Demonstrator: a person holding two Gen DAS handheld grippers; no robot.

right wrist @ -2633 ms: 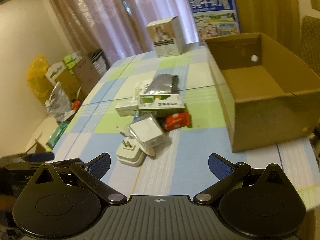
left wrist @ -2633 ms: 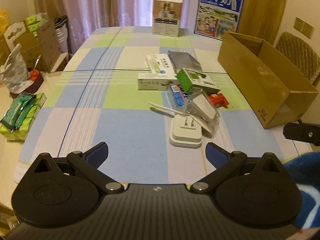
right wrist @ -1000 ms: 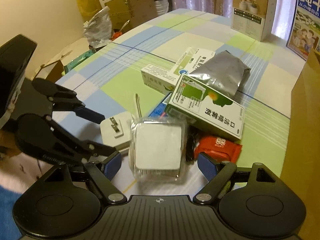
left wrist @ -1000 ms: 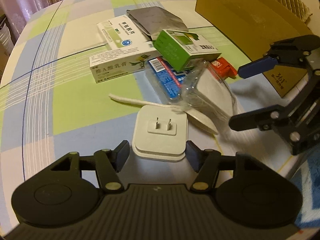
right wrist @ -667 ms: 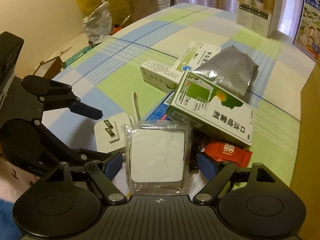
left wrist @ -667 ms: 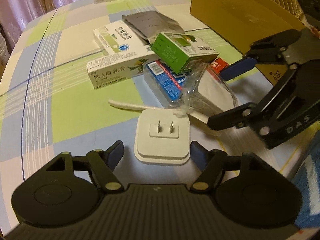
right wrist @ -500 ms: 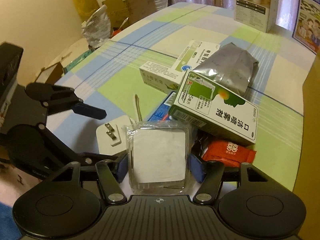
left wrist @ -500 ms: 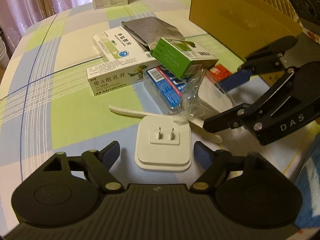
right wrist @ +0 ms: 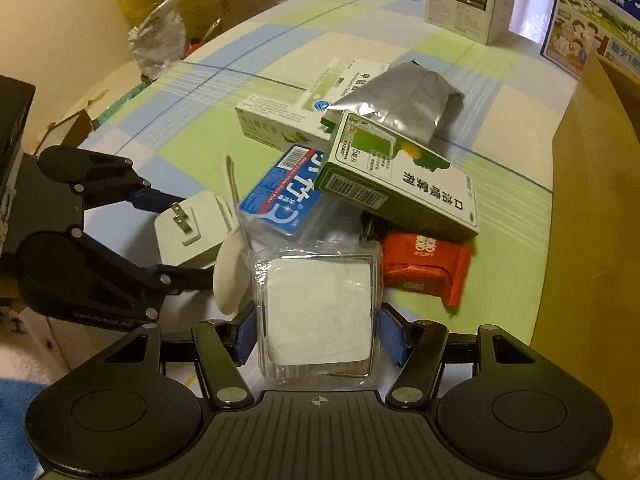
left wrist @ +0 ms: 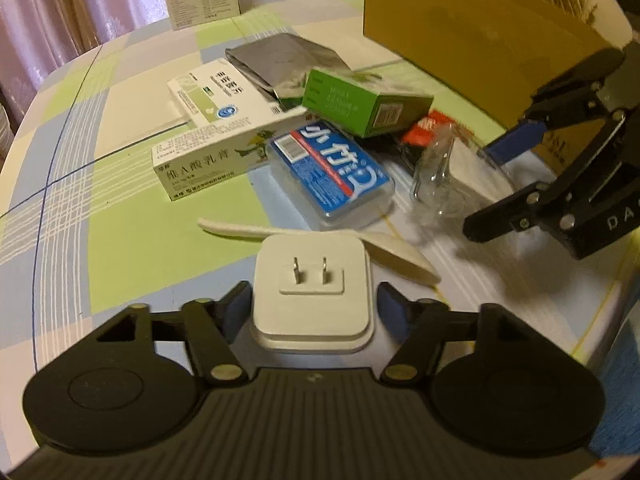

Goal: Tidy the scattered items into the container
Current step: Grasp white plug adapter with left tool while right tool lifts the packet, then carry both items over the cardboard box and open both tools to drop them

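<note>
The white plug adapter [left wrist: 311, 295] sat low in the frame's centre, with the left gripper [left wrist: 314, 309] closing on it, pads apparently touching. The right gripper [right wrist: 316, 334] clamped the clear blister pack [right wrist: 318, 312]. Lift both straight up, then carry to the cardboard box [left wrist: 472, 36], upper right.

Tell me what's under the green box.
The green box leans on the blue case and overlaps the foil pouch; the red packet lies beside it. Anything beneath stays hidden.
</note>
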